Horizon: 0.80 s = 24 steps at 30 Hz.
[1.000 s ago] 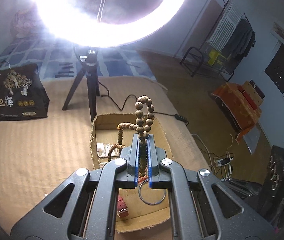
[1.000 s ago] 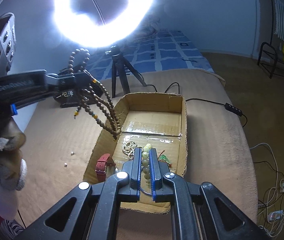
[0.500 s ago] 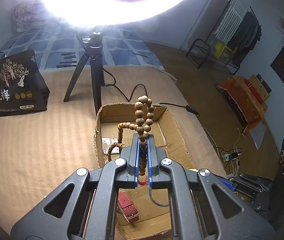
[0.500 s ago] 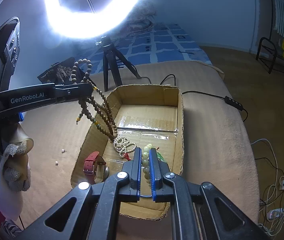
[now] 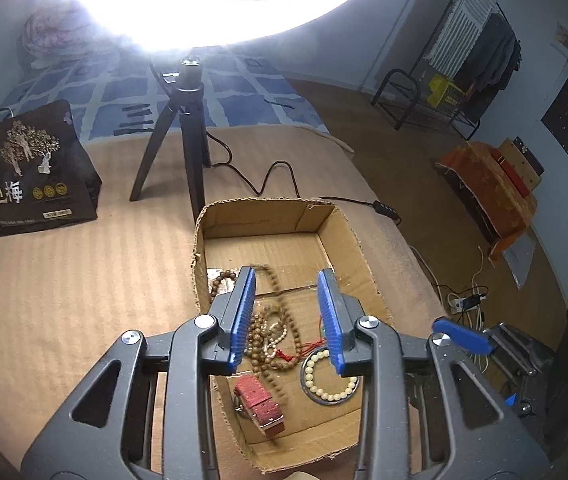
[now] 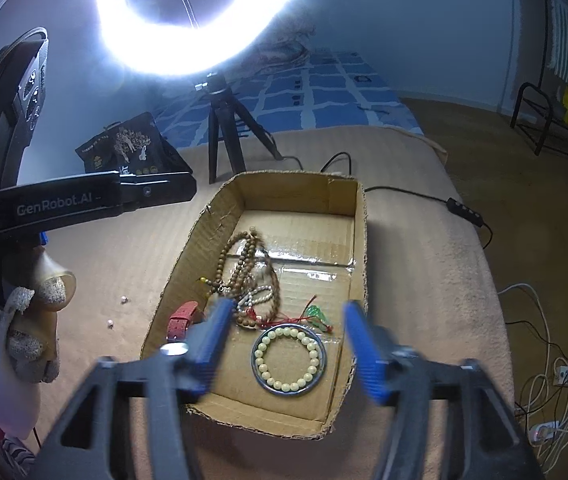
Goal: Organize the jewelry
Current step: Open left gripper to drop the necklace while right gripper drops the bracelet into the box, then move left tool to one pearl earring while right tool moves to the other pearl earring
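Note:
An open cardboard box (image 5: 348, 236) (image 6: 360, 240) lies on the tan bedspread. In it lie a long brown wooden bead string (image 5: 261, 336) (image 6: 243, 256), a cream bead bracelet (image 5: 330, 380) (image 6: 290, 354) inside a metal ring, a red watch strap (image 5: 259, 402) (image 6: 181, 320), white beads and a green pendant (image 6: 316, 314) on red cord. My left gripper (image 5: 286, 318) is open and empty above the box; its arm shows in the right wrist view (image 6: 83, 200). My right gripper (image 6: 288, 340) is open and empty over the box's near end.
A ring light on a black tripod (image 5: 187, 132) (image 6: 223, 136) stands behind the box, its cable trailing right. A black printed bag (image 5: 23, 168) (image 6: 127, 148) lies at the left. Two small loose beads (image 6: 123, 300) lie on the bedspread left of the box. Cables lie on the floor right.
Both grippers have opened. The brown bead string dropped from the left gripper into the box. The cream bracelet left the right gripper and lies in the box.

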Tool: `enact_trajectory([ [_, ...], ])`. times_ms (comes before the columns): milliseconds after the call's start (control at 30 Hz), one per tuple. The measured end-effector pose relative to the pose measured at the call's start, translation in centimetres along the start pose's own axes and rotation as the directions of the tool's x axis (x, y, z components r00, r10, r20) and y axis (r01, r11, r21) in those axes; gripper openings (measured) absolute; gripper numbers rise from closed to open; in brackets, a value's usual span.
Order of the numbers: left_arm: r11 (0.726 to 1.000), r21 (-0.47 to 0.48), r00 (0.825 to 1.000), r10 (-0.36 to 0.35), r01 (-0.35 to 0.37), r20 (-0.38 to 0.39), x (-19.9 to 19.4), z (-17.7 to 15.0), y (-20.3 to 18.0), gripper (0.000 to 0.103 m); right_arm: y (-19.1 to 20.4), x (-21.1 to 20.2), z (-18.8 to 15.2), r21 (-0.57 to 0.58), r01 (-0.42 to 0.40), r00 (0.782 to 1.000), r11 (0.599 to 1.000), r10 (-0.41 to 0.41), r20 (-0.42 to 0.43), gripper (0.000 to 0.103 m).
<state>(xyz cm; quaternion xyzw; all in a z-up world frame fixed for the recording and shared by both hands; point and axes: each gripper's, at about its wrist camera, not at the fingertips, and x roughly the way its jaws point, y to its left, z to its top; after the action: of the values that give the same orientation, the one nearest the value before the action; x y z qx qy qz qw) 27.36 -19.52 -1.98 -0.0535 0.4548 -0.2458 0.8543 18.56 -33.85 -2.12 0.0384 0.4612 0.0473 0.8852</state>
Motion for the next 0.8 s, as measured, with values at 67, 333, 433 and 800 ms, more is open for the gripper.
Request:
enact_trajectory([
  [67,1.0,0.005,1.0,0.005,-0.005,0.0,-0.3,-0.2,0.1,0.032,0.1,-0.1,0.0,0.002,0.002,1.0,1.0,-0.002,0.002,0.073],
  [333,1.0,0.009,1.0,0.011,-0.012,0.018,-2.4,-1.1,1.8,0.032,0.9,-0.7,-0.1,0.001,-0.008,1.0,1.0,0.008,0.012,0.081],
  [433,0.999,0.021,0.999,0.032,-0.033,0.033,-3.5,-1.5,3.0,0.032,1.5,-0.9,-0.3,-0.005,-0.017,1.0,1.0,0.017,0.016,0.081],
  [800,0.991,0.048,0.992,0.12,-0.122,0.044,-7.5,-5.4,10.0,0.032,4.5,-1.3,0.1,0.008,-0.115,0.993,0.993,0.115,0.028,0.081],
])
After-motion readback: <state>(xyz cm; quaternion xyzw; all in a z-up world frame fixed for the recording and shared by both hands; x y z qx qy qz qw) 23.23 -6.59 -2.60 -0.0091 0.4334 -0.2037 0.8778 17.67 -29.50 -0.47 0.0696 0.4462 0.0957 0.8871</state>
